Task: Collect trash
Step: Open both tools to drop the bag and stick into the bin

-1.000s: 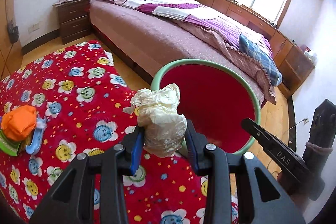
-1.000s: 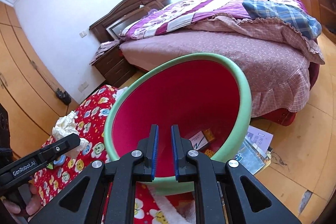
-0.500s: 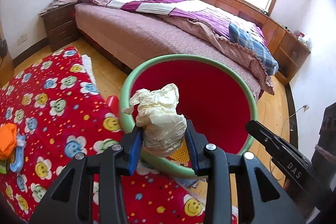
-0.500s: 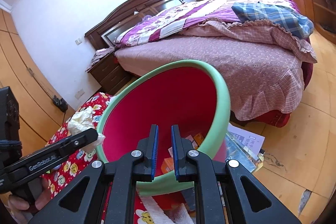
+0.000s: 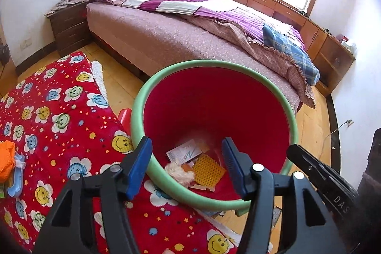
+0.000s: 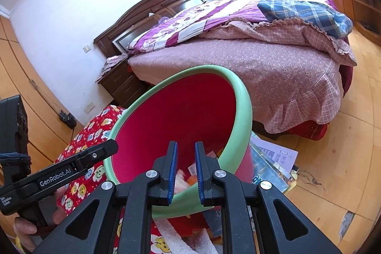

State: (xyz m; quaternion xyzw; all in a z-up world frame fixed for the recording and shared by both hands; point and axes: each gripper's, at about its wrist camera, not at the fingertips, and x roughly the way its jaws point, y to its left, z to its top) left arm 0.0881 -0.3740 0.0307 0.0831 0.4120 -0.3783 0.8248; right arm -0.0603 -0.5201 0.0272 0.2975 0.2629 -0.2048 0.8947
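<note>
Left tool [image 5: 187, 164] wide open, crumpled wad [image 5: 177, 171] below in red bin [image 5: 140, 120]

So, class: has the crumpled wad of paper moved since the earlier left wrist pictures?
Yes. The left gripper has just opened, its jaws empty; the wad has dropped onto the bin floor, below the green rim.

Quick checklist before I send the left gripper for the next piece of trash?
1. left gripper empty: ok. Its jaws have just been opening and nothing is between them.
2. crumpled wad in the bin: ok, it lies at the bottom among other scraps.
3. right gripper holding the bin: ok, jaws shut on the near green rim, bin tilted.
4. Next target in view: ok, orange item on the red blanket.
5. Whether the papers on the floor are trash: cannot tell.
</note>
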